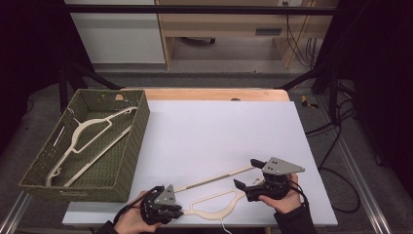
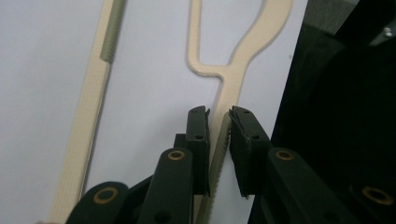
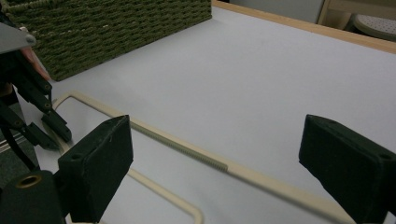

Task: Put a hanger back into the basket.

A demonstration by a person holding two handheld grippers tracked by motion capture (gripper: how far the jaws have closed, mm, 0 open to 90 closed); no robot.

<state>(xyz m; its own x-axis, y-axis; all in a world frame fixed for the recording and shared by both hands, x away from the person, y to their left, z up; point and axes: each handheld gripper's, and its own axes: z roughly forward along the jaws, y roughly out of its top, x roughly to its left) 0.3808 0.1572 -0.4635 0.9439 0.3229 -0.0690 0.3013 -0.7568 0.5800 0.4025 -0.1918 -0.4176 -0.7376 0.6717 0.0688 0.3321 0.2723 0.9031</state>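
**Cream hanger at the near edge, taken by my left gripper**

The cream hanger [image 1: 214, 197] lies flat on the white table sheet [image 1: 219, 131], stretched between my two grippers. In the left gripper view its ribbed arm runs straight up between my left gripper's [image 2: 219, 116] jaws, which stand narrow, both pads [image 2: 198, 135] closed against the arm's sides; beyond the tips the arm forks into the hanger's open loop, and the straight bar lies off to the left of the jaws. In the high view my left gripper [image 1: 178, 210] sits at the hanger's left end, at the sheet's near edge.

My right gripper [image 1: 246, 173] stands at the hanger's other end, jaws spread wide and holding nothing; in the right gripper view [image 3: 215, 158] the straight bar passes on the sheet below and between the two pads [image 3: 100, 163], apart from both. My left gripper shows farther off, at that view's left edge.

Beyond my left gripper, well apart from the held hanger, a green woven basket [image 1: 134, 146] stands at the sheet's left side with a second cream hanger [image 1: 87, 139] lying inside it.
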